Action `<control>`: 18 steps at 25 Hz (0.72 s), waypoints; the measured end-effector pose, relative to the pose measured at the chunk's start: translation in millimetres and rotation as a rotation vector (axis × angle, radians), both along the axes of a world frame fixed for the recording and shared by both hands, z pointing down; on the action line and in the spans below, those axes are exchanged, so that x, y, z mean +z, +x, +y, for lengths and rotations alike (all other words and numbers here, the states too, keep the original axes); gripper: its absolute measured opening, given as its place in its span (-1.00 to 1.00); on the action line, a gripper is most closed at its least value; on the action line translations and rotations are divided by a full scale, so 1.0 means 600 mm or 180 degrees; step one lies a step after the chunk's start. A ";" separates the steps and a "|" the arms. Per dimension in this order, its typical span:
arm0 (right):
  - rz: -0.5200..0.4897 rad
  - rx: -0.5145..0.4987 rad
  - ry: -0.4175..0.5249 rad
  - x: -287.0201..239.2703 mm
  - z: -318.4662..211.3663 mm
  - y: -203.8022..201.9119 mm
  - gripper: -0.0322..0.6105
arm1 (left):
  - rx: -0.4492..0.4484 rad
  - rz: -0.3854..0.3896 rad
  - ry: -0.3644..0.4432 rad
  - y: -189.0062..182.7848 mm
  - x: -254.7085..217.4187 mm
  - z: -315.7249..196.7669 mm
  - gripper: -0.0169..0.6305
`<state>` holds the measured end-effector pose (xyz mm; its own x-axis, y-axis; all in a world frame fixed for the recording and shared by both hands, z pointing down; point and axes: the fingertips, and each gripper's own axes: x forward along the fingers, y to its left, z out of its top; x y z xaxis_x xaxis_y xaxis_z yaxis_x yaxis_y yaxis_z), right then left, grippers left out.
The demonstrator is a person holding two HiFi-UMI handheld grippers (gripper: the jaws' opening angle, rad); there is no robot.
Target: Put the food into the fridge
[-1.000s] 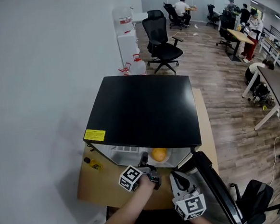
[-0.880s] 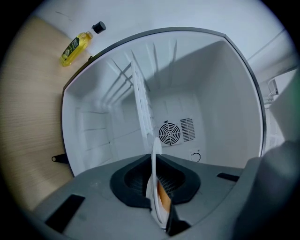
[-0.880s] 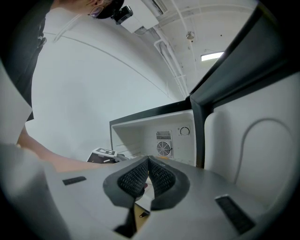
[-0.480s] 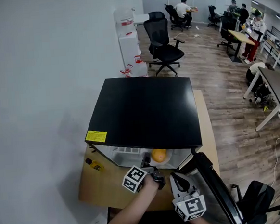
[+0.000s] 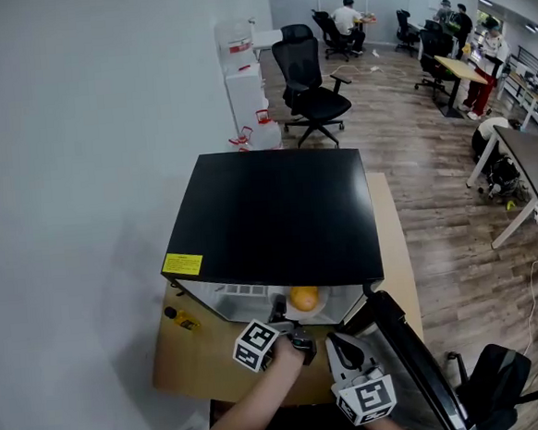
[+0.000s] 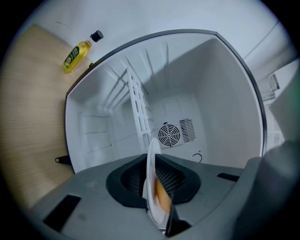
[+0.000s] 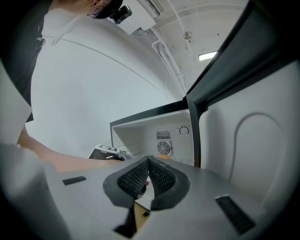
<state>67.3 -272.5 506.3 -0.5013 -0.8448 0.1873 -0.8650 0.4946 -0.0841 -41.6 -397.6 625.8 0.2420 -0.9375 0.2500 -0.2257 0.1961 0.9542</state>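
The black fridge (image 5: 279,218) stood on the wooden worktop (image 5: 192,359), filling most of it. Its door (image 5: 405,347) hung wide to the right, so I had a straight path into the white, bare-looking inside.

My right hand-held gripper (image 5: 346,347) sat near that door with its jaws closed on nothing. I judged it was only parked out of the way.

My left hand-held gripper (image 5: 278,309) was clamped on the near rim of a white plate (image 6: 151,178), a grip that left the food untouched. The plate sat at the fridge's mouth, and the orange food (image 5: 304,297) lay on it, not yet set down inside.

A small yellow bottle (image 6: 77,52) lay on the worktop left of the fridge.
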 end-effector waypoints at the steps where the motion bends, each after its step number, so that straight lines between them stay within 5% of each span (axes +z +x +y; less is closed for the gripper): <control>1: -0.0002 0.0000 0.0001 -0.001 0.001 0.000 -0.71 | -0.0004 -0.0001 -0.0001 0.000 -0.001 0.001 -0.86; 18: -0.0038 0.0005 0.0000 0.002 0.004 0.004 -0.71 | -0.0017 0.0011 0.0024 -0.013 -0.009 -0.034 -0.86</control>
